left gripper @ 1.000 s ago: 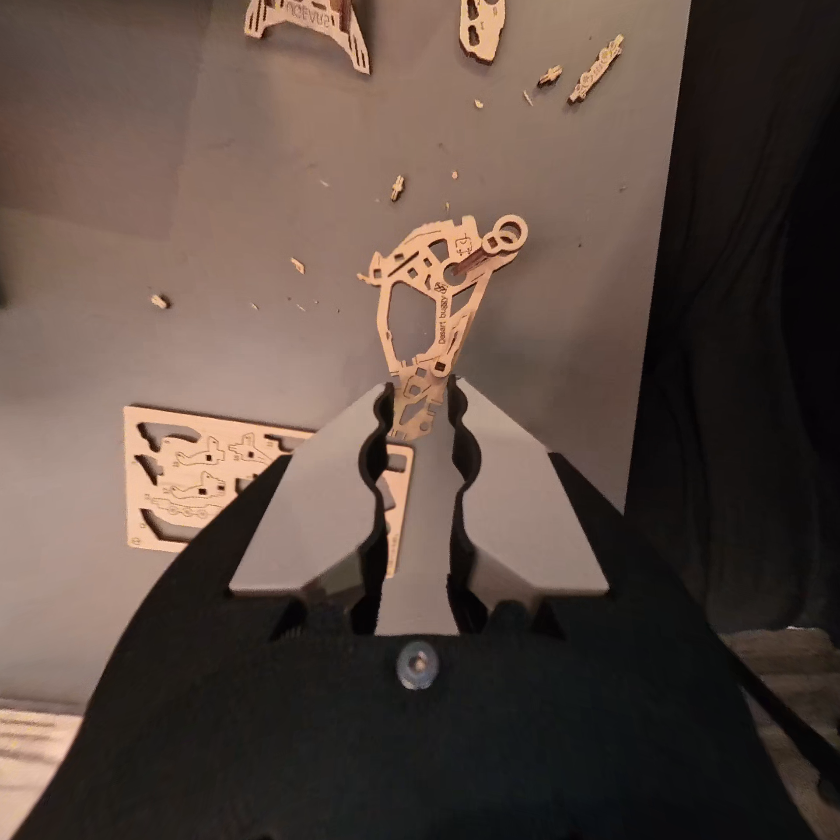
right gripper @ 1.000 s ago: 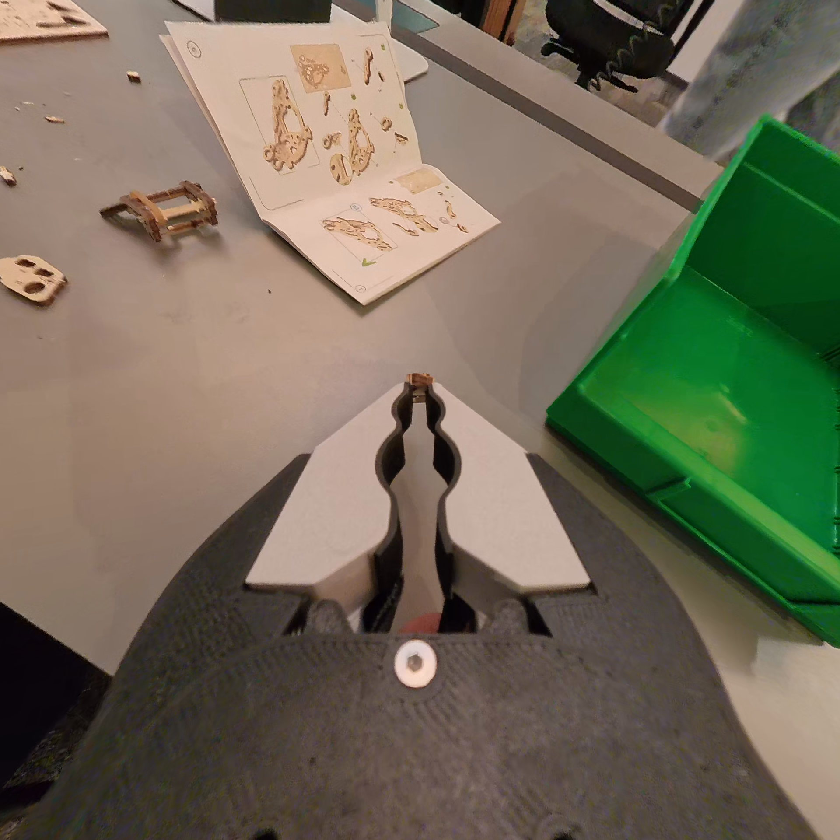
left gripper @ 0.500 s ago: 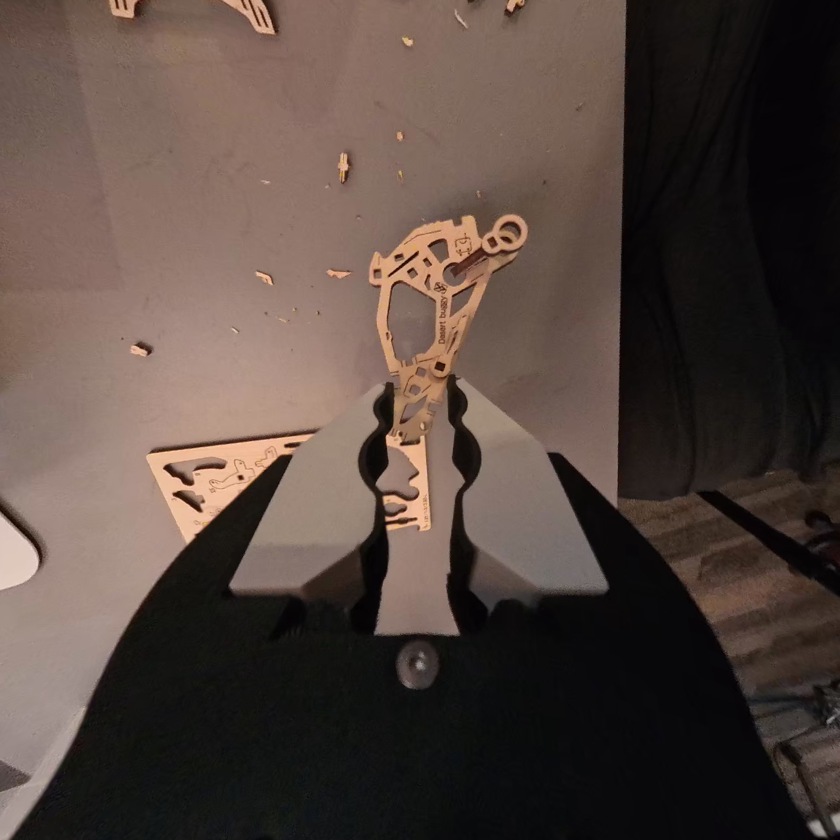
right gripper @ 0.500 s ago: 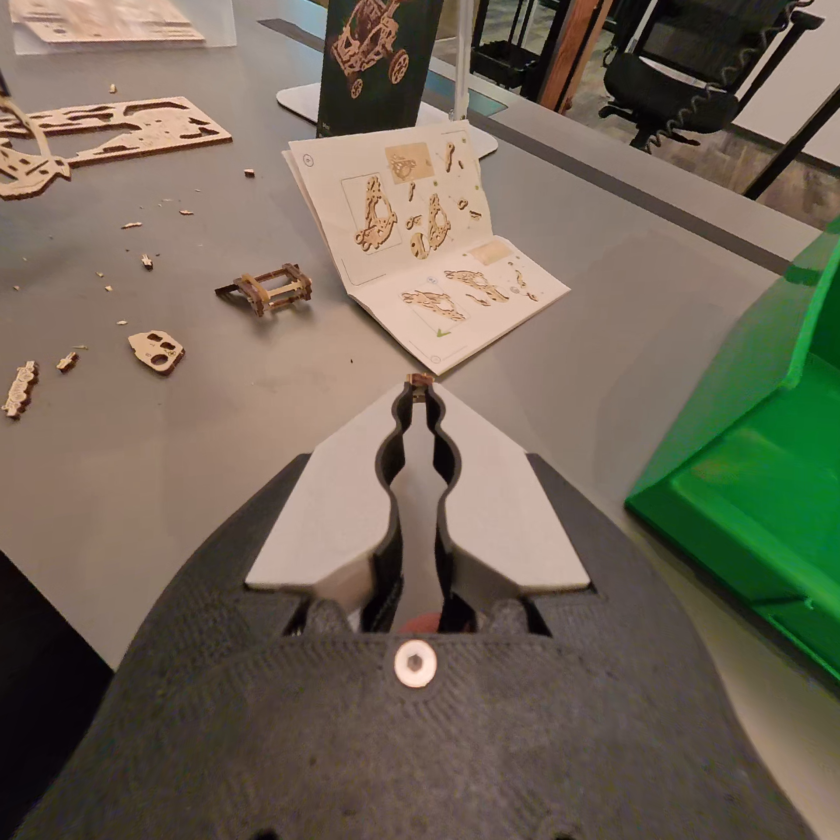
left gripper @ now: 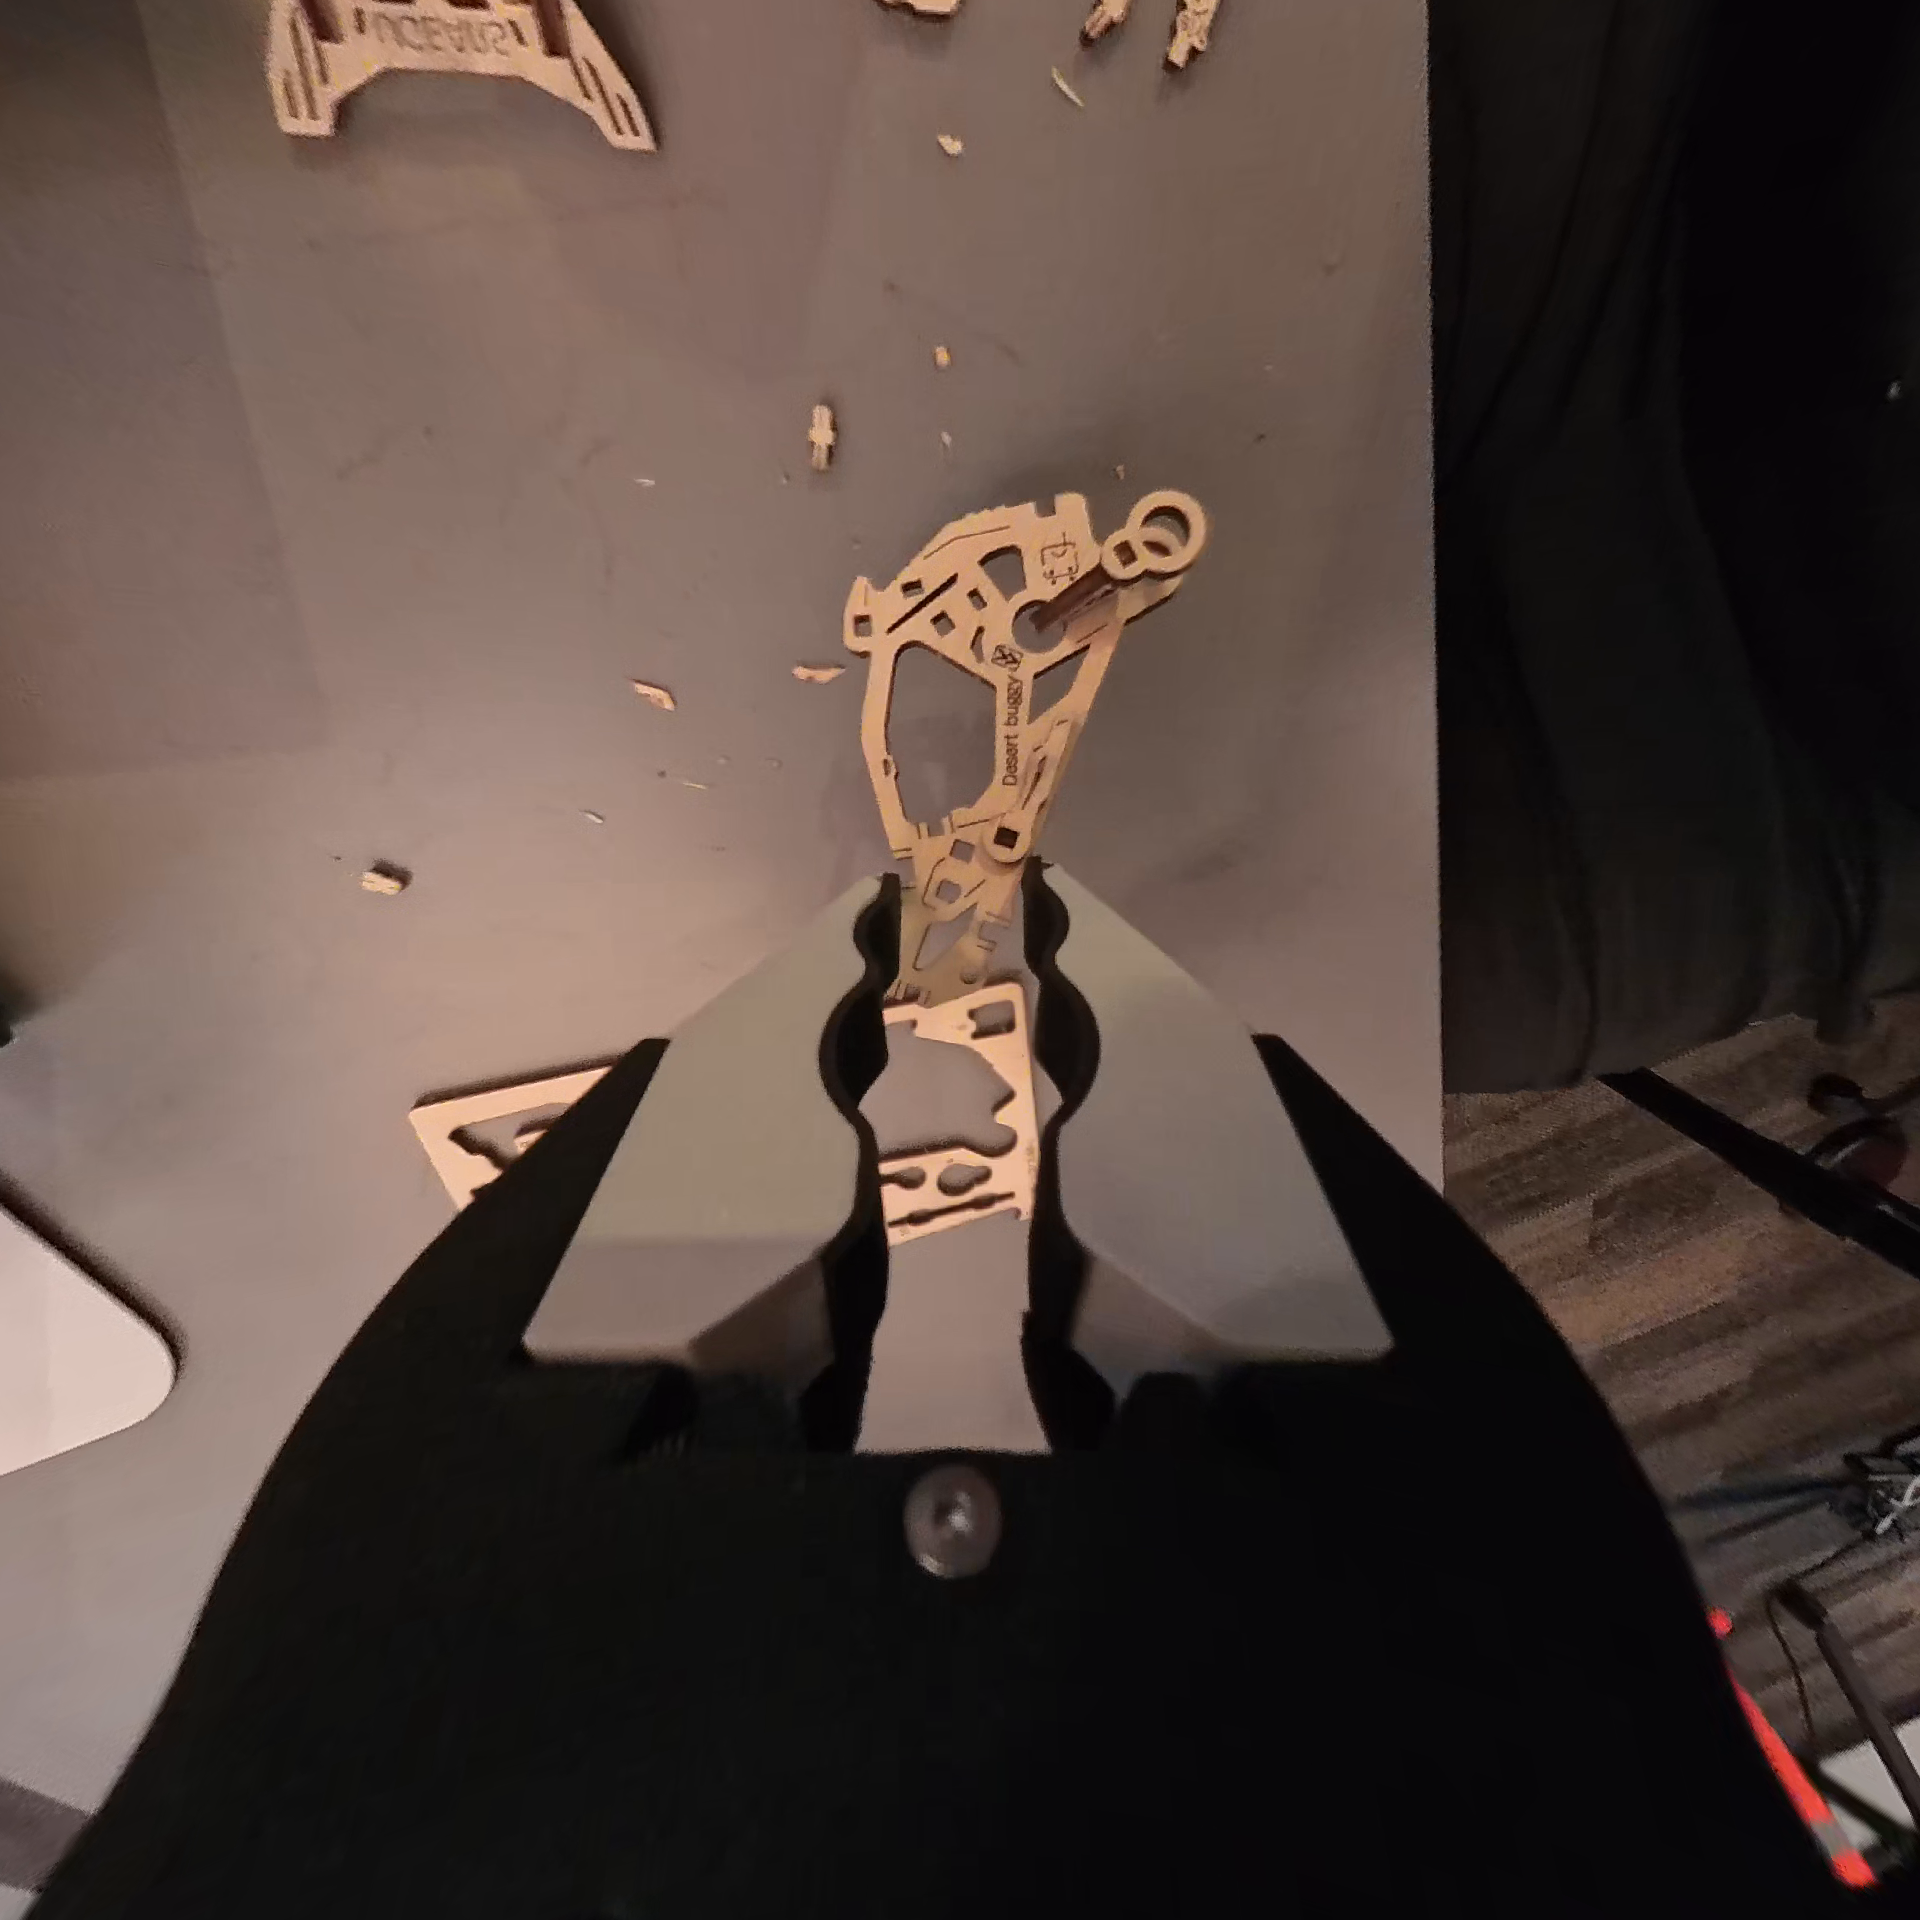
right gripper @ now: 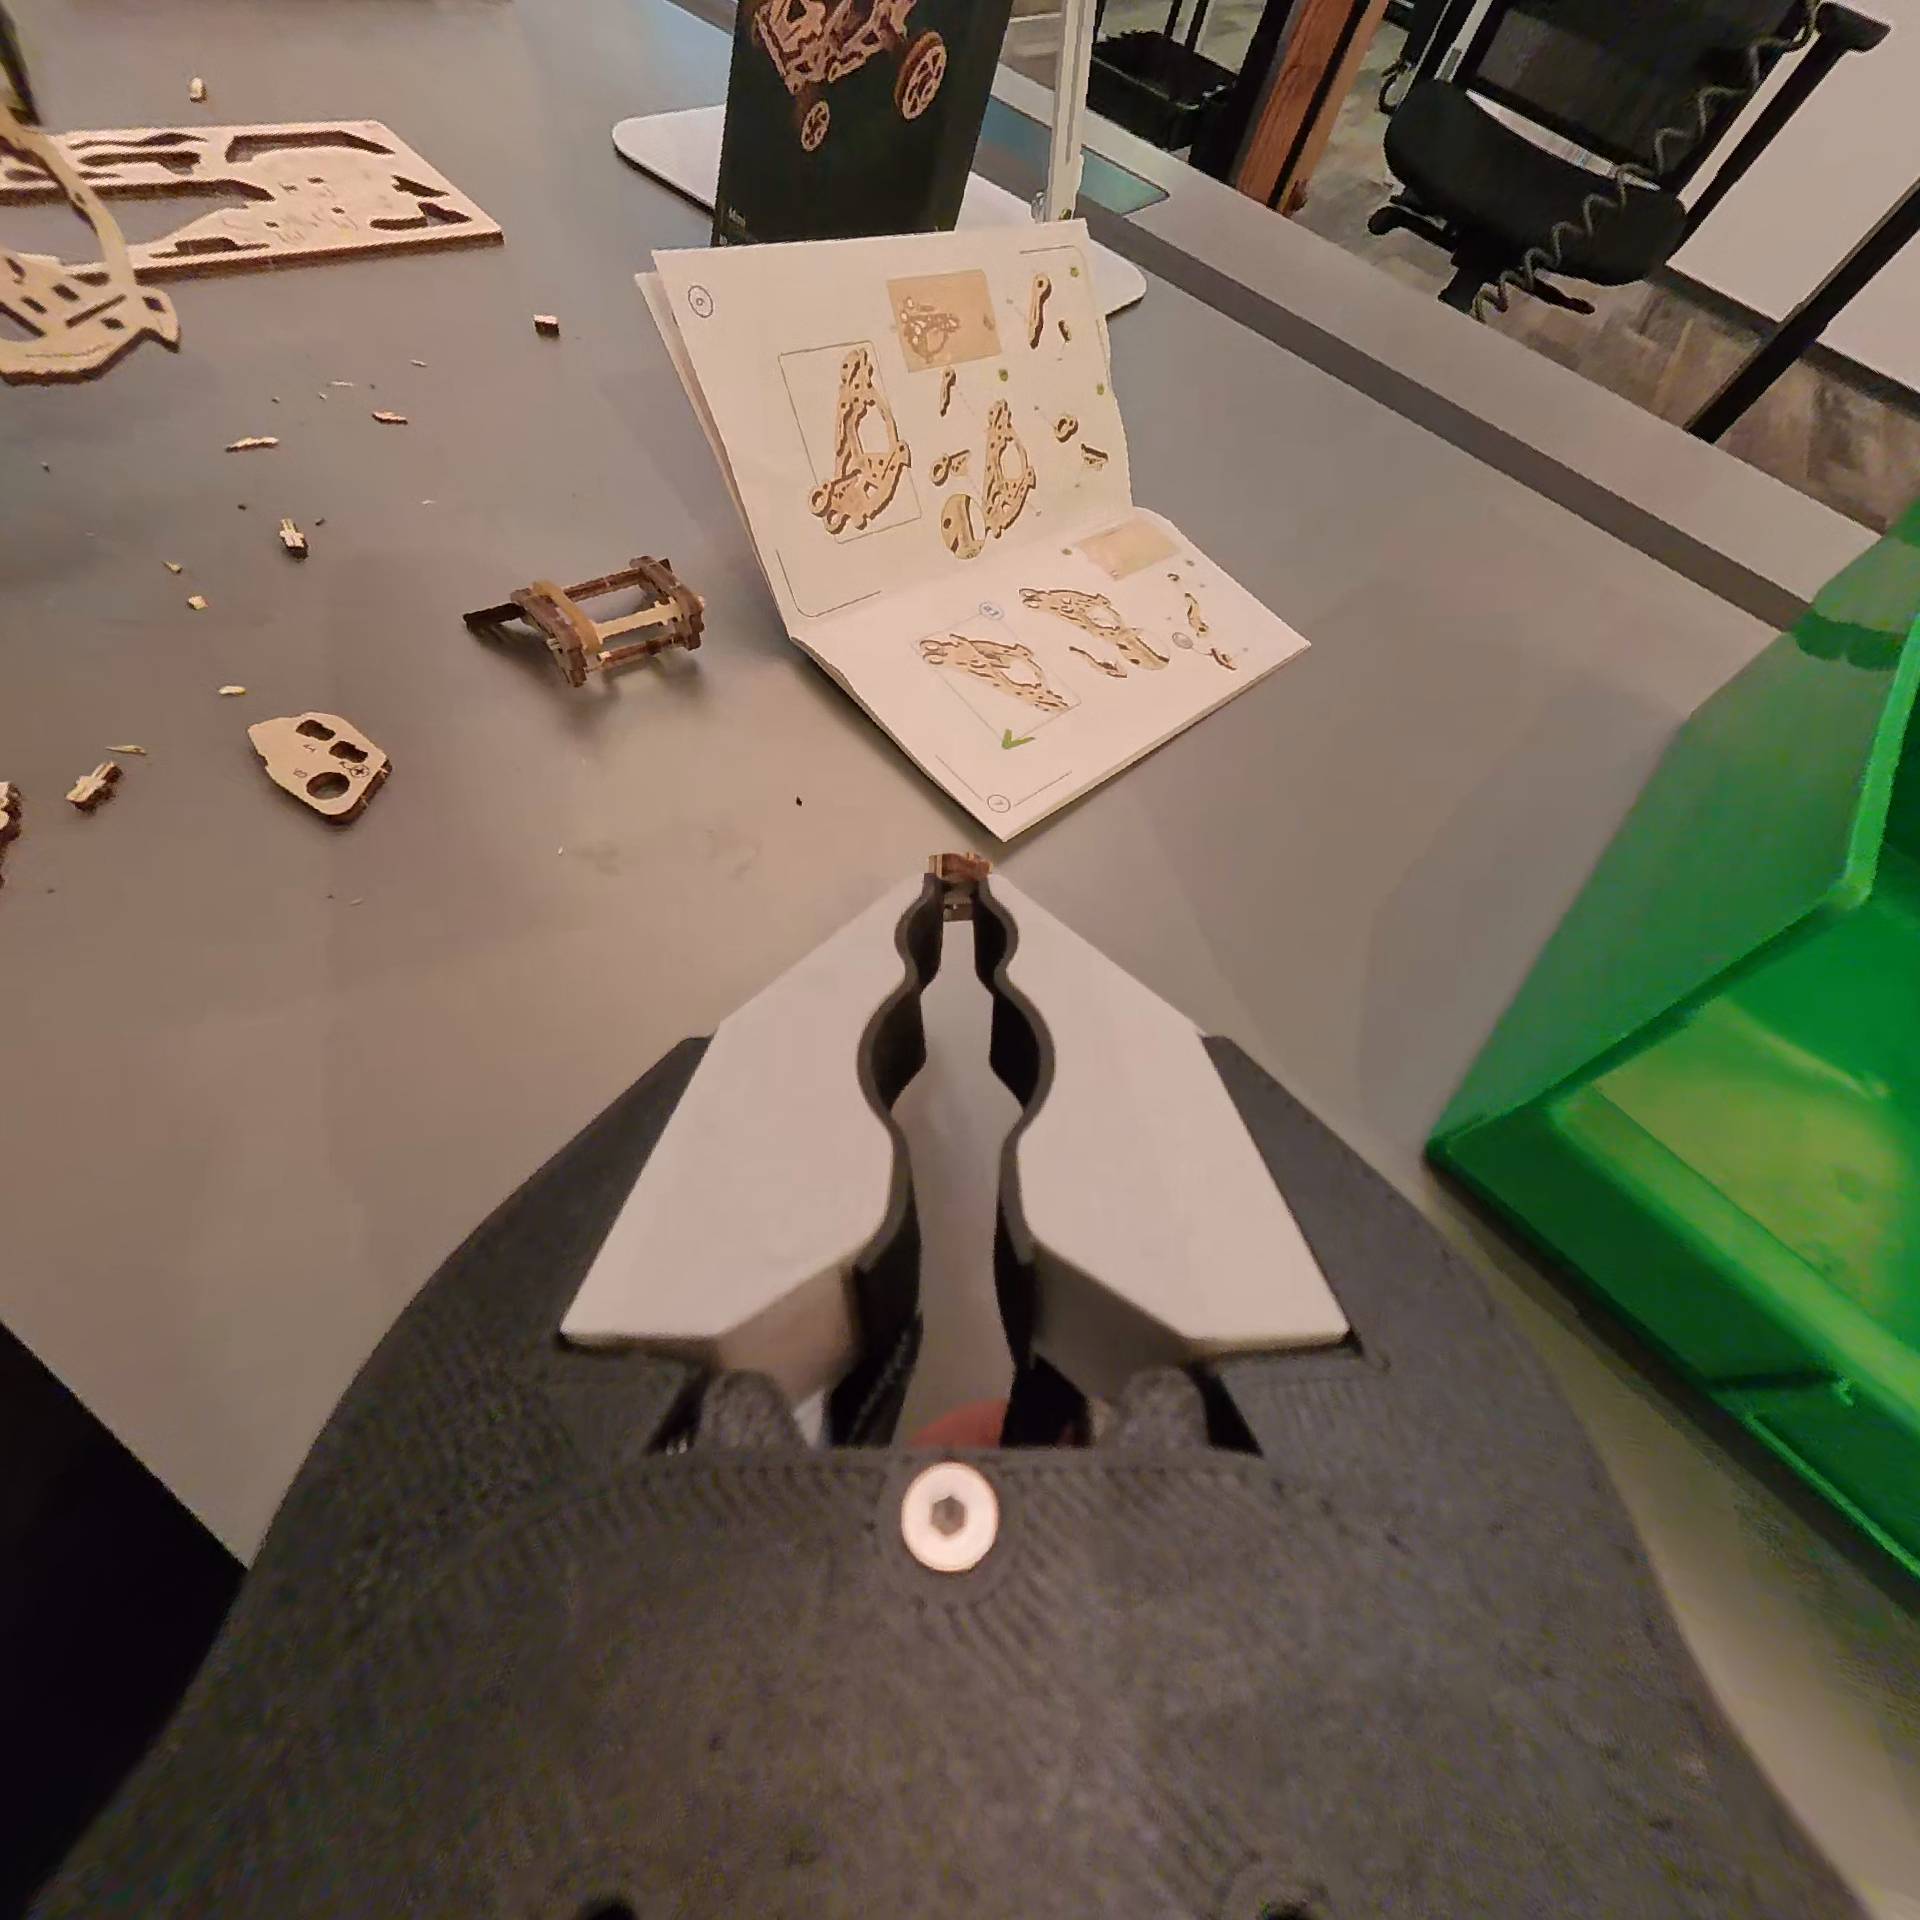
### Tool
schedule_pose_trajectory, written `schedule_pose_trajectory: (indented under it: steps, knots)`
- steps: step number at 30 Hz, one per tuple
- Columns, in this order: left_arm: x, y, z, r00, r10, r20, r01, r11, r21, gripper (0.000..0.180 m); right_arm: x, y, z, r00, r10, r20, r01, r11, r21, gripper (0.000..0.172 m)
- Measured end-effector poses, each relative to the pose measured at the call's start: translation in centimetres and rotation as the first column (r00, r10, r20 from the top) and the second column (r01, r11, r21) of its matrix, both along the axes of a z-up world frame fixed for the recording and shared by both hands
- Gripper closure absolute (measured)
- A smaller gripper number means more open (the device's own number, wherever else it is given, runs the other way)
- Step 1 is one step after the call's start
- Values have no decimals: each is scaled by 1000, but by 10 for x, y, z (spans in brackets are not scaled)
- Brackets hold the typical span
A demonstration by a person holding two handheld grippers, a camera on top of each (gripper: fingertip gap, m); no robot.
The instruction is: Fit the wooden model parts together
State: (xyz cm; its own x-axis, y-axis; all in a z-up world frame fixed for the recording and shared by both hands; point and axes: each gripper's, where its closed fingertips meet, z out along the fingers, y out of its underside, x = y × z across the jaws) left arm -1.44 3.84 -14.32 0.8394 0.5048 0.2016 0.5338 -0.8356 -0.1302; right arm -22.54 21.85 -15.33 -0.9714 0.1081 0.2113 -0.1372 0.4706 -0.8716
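- Left gripper (left gripper: 958, 894), seen only in the left wrist view: its fingertips clamp the lower end of a flat wooden frame (left gripper: 987, 717), which stands up and leans a little to the right, off the tabletop (left gripper: 520, 582).
- A dark peg with a ring end (left gripper: 1127, 566) sits in the hole near the frame's top.
- Right gripper (right gripper: 958, 883), seen only in the right wrist view: nearly closed, its tips pinch a tiny wooden piece (right gripper: 958, 864), held above the tabletop.
- Only the left view looks almost straight down. Behind the fingers lies a punched-out sheet (left gripper: 966, 1122); farther off are chips (left gripper: 652, 694), a small pin (left gripper: 821, 434), and at the top edge a slotted arch part (left gripper: 457, 73). At right the tabletop ends, with dark cloth (left gripper: 1662, 520) beyond.
- Only the right view shows the green bin (right gripper: 1704, 1143) close at right.
- Left of it lie a small holed plate (right gripper: 320, 767) and a little built-up cage (right gripper: 608, 618), apart from each other.
- Mid-distance, an open booklet (right gripper: 966, 540) lies on the tabletop.
- Farther back sits another punched-out sheet (right gripper: 249, 208), with a dark box (right gripper: 852, 104) standing behind the booklet.
- Beyond the tabletop, an office chair (right gripper: 1558, 177).
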Motion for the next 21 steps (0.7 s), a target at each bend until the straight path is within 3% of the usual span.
schedule_pose_trajectory:
  steps: [1,4,7,10,18,21]
  knots:
    - [-3,0,1,1000,21,-15,-20,1000,14,159,0,0,0,1000,0,0,0,1000,-2,168]
    - [-12,4,3,989,139,-59,-133,986,104,159,0,0,1,1000,-2,0,2,1000,-5,169]
    - [-17,9,4,940,339,-42,-317,910,266,159,0,0,1,1000,-2,-1,2,1000,-6,168]
    - [-13,8,3,895,446,-3,-418,841,344,159,0,0,1,1000,0,1,0,1000,-4,168]
    - [-1,16,13,844,510,168,-524,714,463,159,-1,0,1,1000,-6,-1,6,1000,-7,169]
    - [1,11,9,853,506,128,-510,757,409,159,-1,0,2,1000,-7,-2,7,1000,-8,169]
